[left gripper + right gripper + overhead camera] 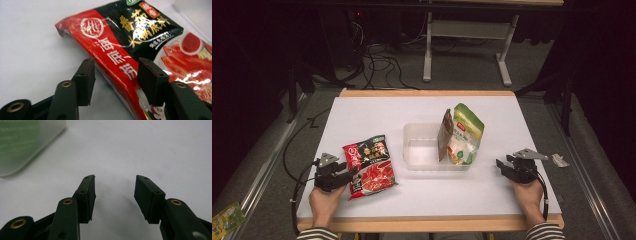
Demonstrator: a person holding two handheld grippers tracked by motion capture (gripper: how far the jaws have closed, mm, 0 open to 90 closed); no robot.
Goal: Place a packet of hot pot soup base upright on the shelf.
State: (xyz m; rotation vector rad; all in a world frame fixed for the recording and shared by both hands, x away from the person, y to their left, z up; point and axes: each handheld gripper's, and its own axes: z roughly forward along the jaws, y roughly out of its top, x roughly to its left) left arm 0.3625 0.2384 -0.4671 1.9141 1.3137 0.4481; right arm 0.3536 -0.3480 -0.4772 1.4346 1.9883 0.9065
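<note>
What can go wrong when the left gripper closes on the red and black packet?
1. The left gripper straddles only the glossy edge of the red and black packet; the film may slip out or crumple.
2. The clear tray already holds a brown pouch and a green pouch standing upright; adding the packet could tip them.
</note>
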